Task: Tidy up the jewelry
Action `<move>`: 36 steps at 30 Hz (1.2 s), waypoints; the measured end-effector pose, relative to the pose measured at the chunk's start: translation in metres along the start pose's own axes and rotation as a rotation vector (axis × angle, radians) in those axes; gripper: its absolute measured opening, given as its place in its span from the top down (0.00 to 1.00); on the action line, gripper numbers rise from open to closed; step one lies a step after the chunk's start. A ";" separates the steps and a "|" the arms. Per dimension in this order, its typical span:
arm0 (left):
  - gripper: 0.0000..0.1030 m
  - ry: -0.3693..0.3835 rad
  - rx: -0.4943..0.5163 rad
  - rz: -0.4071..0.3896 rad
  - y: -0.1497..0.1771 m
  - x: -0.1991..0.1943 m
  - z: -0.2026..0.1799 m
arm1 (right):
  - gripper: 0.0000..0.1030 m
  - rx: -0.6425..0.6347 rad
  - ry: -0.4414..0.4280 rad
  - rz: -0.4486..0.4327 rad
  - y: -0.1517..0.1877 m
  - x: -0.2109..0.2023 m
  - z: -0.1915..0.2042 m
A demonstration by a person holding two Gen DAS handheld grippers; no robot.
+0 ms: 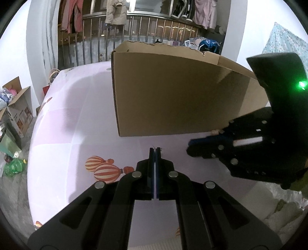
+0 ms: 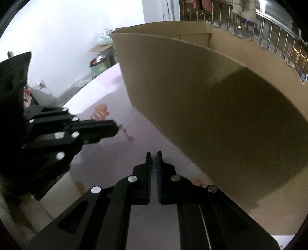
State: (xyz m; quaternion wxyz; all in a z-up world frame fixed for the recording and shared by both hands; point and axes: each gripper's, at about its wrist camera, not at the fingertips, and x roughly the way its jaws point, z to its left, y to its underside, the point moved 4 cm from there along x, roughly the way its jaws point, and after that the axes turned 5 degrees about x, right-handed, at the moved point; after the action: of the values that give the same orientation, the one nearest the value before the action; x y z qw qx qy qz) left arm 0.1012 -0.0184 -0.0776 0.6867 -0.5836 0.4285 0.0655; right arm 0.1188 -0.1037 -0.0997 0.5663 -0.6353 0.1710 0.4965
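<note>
Through the left wrist we see our left gripper [image 1: 155,152] pressed fully shut on a thin chain's end, the matte cardboard box [image 1: 173,92] ahead. Through the right wrist, our right gripper [image 2: 153,156] pinches the beaded chain [image 2: 153,163], which trails left across the smooth pink sheet [image 2: 107,153].

The box [image 1: 173,92] was plain brown cardboard, matt, with a torn, ragged top edge. Under it the bench [image 1: 63,134] had a smooth pale pink cover, slightly shiny, with printed striped balloons [image 1: 104,169]. Both tongs [image 1: 155,152] [image 2: 153,155] looked like matt black plastic with round, shiny metal rivets [image 1: 174,174], and blue pads [image 2: 159,173] lined the inner faces. A thin metal chain [image 2: 153,162], like a fine spring, sat between the right pads. Behind, the railing [image 1: 134,19] was polished metal, and cloth garments [image 1: 115,11] hung there.
</note>
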 end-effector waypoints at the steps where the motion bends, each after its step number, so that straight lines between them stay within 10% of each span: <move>1: 1.00 0.000 -0.001 -0.001 0.000 0.000 0.000 | 0.95 -0.003 0.002 -0.001 0.001 -0.001 0.001; 30: 1.00 0.002 -0.002 -0.001 0.001 0.002 0.001 | 0.83 -0.009 0.024 0.018 0.002 -0.004 -0.007; 36: 1.00 0.003 -0.002 -0.002 0.001 0.002 0.001 | 0.95 -0.024 0.023 0.055 -0.003 0.001 -0.004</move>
State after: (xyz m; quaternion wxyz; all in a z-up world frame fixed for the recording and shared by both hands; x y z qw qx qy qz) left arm 0.1024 -0.0177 -0.0801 0.6853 -0.5849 0.4291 0.0643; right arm 0.1228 -0.1063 -0.0993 0.5428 -0.6425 0.1892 0.5067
